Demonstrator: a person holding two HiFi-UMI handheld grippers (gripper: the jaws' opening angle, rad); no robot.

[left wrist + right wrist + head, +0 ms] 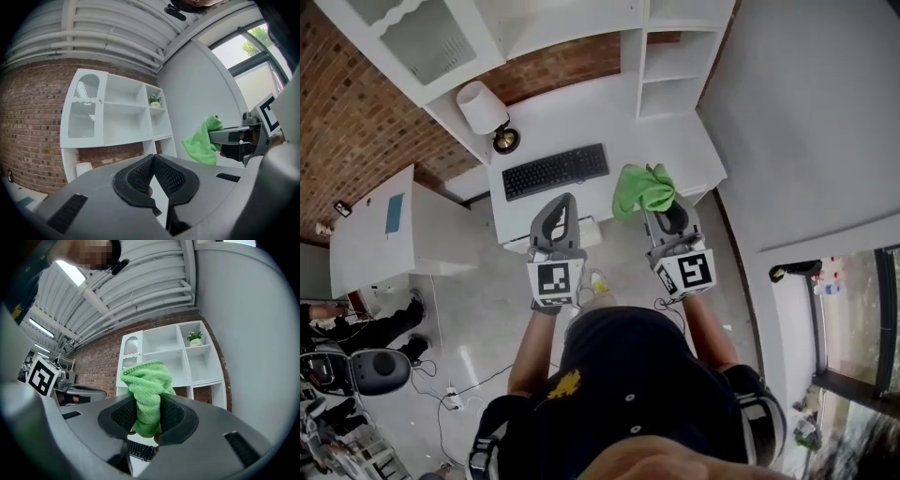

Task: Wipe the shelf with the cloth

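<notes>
Cloth (146,380) pinched in right gripper (144,417); left gripper (153,174) closed.

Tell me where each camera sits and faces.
Head view: on the person's head, facing down at the desk; shows torso, arms, left gripper, right gripper.
Left gripper view: on the left gripper, shut, empty, facing the white shelf unit.
Right gripper view: on the right gripper, shut on the green cloth, facing the same shelf unit.
Shared: both gripper views show the shelf unit and each other's gripper.

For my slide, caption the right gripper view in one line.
Right tongs shut on a bunched green cloth, facing the white shelf unit against a brick wall.
</notes>
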